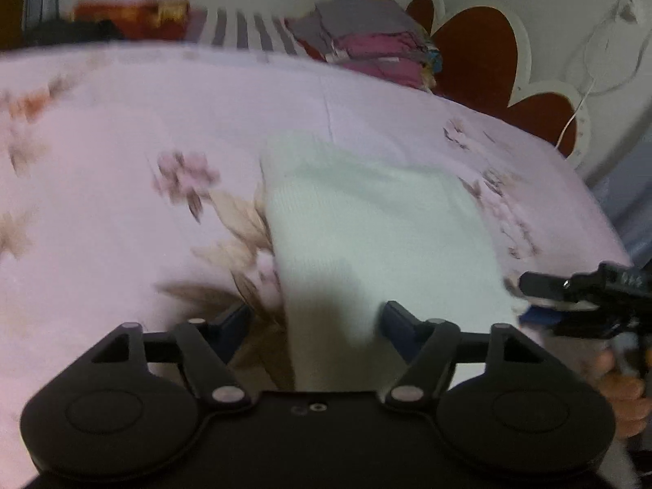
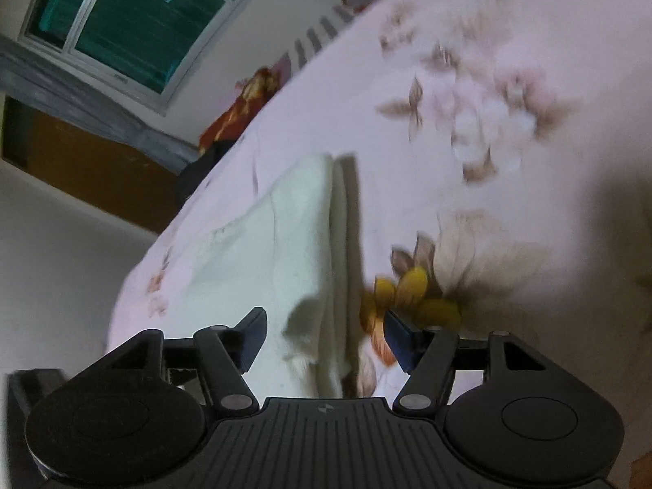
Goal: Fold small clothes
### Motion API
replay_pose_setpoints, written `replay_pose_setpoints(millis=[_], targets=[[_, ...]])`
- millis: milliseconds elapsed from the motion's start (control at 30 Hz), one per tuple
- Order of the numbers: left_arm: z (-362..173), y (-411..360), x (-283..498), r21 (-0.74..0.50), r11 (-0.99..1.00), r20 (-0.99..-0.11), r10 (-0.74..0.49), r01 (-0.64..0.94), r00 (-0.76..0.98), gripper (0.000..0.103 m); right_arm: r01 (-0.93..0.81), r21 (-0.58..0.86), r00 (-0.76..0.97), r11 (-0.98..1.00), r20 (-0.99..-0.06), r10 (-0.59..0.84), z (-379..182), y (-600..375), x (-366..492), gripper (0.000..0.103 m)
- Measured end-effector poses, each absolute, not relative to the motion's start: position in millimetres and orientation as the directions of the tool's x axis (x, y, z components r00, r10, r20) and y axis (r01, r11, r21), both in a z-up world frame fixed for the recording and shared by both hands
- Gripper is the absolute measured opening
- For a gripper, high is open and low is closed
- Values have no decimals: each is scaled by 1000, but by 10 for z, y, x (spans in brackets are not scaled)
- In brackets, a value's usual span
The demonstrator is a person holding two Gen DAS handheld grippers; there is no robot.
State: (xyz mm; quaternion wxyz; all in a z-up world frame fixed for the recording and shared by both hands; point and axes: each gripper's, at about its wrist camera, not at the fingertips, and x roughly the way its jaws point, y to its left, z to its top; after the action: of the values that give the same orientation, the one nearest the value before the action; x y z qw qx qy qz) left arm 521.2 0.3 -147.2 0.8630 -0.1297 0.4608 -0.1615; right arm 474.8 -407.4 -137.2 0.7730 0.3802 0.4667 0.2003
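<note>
White folded cloth (image 2: 301, 244) between parted fingers (image 2: 254, 336)

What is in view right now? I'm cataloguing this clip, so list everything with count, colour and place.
folded garment: one, pale mint-white, lying on the bedsheet ahead of both grippers
bedsheet: one, pale pink with brown and pink flowers, covering the bed
stack of clothes: one, grey and magenta, far edge of the bed
headboard: one, white with dark red panels, far right in the left wrist view
window: one, white frame, dark green panes, upper left in the right wrist view
left gripper: one, black, open over the garment's near end
right gripper: one, black, open at the garment's layered edge
</note>
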Motion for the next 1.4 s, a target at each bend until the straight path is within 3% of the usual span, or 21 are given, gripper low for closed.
replay_pose_setpoints(millis=[167, 400, 533, 833, 867, 900, 1033, 1067, 1100, 1200, 1400], targets=[[-1632, 170, 5294, -495, 866, -731, -461, 73, 503, 68, 17, 783, 427, 622, -568, 703, -1463, -3990, 4811, 63], [-1656, 195, 5409, -518, 854, -731, -463, 34, 500, 65, -50, 773, 384, 632, -569, 727, -1435, -3797, 4998, 61], [-1648, 169, 5439, -524, 852, -740, -460, 8, 490, 52, -111, 738, 376, 666, -589, 715, -1391, -3646, 5009, 56], [-1602, 10, 5454, -483, 875, -760, -434, 28, 484, 55, -135, 678, 419, 723, -622, 661, -1310, -3580, 4871, 49], [-1610, 39, 5435, -481, 876, -759, -435, 33, 485, 57, -122, 675, 435, 728, -623, 650, -1306, -3656, 4857, 49], [-1622, 66, 5418, -486, 873, -755, -441, 38, 486, 58, -106, 674, 448, 731, -624, 640, -1309, -3727, 4838, 57], [-1658, 72, 5451, -502, 863, -741, -458, 48, 491, 58, -62, 710, 428, 701, -615, 662, -1387, -3710, 4859, 58], [-1649, 50, 5458, -500, 864, -741, -459, 53, 490, 56, -68, 707, 422, 704, -619, 663, -1380, -3634, 4875, 56], [-1637, 17, 5466, -493, 867, -740, -460, 68, 491, 51, -70, 707, 416, 704, -620, 665, -1371, -3568, 4892, 43], [-1562, -56, 5457, -435, 895, -745, -419, 99, 518, 35, -83, 654, 431, 752, -657, 619, -1299, -3405, 4896, 32], [-1335, -140, 5336, -340, 923, -745, -381, 179, 548, 30, -125, 545, 507, 829, -683, 525, -998, -3105, 4712, 30]])
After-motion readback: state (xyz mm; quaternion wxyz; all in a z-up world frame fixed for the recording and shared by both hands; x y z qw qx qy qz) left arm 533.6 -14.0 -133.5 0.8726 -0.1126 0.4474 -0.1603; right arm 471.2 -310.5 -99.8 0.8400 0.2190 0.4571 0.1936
